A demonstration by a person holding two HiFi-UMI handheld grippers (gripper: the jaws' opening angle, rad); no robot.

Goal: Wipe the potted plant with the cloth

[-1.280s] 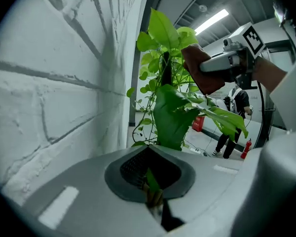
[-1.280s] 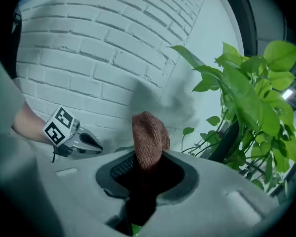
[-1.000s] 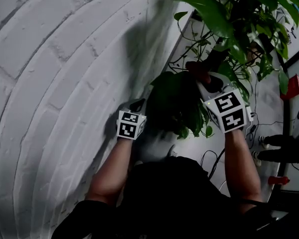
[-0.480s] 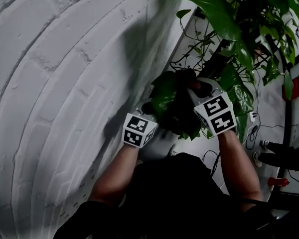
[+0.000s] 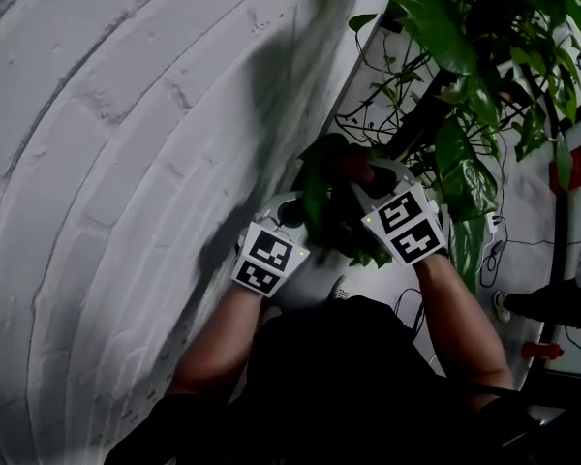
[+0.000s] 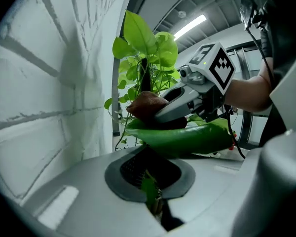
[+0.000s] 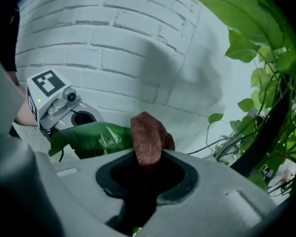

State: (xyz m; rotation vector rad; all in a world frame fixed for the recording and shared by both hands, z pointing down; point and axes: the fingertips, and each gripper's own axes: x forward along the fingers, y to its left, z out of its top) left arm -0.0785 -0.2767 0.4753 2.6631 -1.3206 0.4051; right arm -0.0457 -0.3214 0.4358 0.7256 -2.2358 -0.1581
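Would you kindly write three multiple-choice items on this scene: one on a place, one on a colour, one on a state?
1. Where is the cloth?
A. On the floor.
B. Between the jaws of the right gripper.
C. In a bucket.

2. What colour is the cloth?
A. Blue.
B. White.
C. Reddish brown.

3. What state is the left gripper in?
A. Shut on a green leaf.
B. Wide open and empty.
C. Shut on the cloth.

Answers:
1 B, the right gripper view shows it clamped there.
2 C, both gripper views show that colour.
3 A, its own view shows the leaf pinched between the jaws.
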